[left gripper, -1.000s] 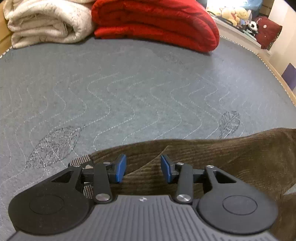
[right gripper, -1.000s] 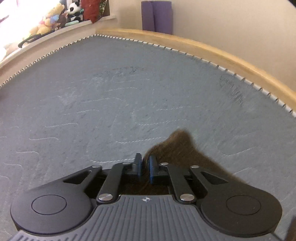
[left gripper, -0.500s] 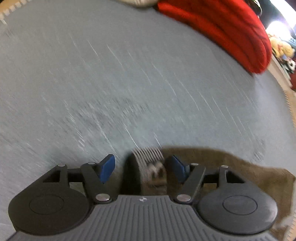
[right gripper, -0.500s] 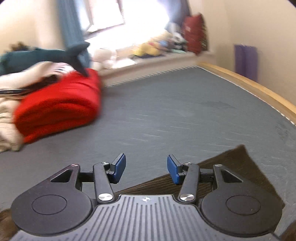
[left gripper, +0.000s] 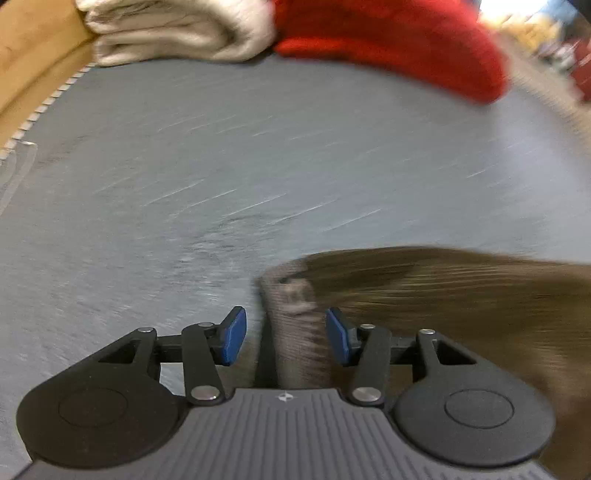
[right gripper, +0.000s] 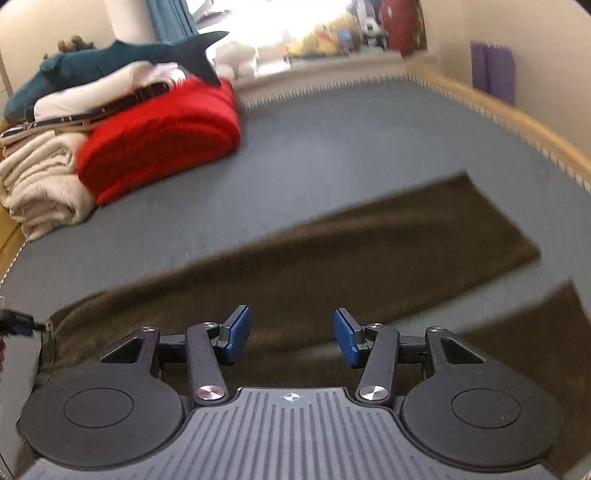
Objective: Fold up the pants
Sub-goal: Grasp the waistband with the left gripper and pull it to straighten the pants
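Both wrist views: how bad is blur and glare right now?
Left wrist: heavy motion streaks on the mattress and pants; the left hand-held gripper stays sharp. Right wrist: milder smear on the pants, window blown out.

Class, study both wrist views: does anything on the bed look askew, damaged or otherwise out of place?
Nothing looks damaged or spilled. The brown pants lie unfolded on the grey bed cover, one leg stretched out at a slant. Both the left gripper and right gripper are open, holding nothing. Both views are motion-blurred, so fine creases cannot be judged.
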`<state>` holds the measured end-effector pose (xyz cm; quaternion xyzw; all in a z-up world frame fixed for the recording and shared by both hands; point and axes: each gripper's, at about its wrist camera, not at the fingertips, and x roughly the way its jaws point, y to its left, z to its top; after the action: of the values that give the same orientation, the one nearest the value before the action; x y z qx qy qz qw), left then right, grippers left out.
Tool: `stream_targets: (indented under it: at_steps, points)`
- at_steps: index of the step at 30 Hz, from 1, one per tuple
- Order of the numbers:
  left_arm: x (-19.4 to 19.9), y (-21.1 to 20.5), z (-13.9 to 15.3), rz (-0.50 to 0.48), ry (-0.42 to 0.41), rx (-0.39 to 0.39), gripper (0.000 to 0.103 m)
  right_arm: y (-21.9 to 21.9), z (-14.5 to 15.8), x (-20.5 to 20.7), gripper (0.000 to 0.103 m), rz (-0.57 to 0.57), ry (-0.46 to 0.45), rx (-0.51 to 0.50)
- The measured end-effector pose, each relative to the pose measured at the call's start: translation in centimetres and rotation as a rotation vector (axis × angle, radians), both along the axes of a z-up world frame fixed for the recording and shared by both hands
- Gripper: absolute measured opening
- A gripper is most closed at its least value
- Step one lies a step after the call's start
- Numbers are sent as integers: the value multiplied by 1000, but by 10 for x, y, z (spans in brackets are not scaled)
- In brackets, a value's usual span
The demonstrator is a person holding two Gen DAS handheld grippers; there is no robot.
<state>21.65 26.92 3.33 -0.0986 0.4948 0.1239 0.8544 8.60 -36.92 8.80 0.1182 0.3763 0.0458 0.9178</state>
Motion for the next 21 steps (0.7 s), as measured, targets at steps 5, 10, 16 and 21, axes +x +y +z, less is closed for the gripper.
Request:
stream_targets:
  at_steps: [5,10,16,21]
  points:
    - [-69,-11,18,-97,60,-62,80,13,3,-26,52,46,-30,-15]
    - [-128,-14,-27,-138,225,-111,84,30,15,-57,52,80,-74,9]
    - [-146,-15,-62,-159,321,-115,69,47,13,-96,53,58,-79,72]
    - [-169,-29,-56,-313,329,10,39,67,9,-112,53,98,-77,33]
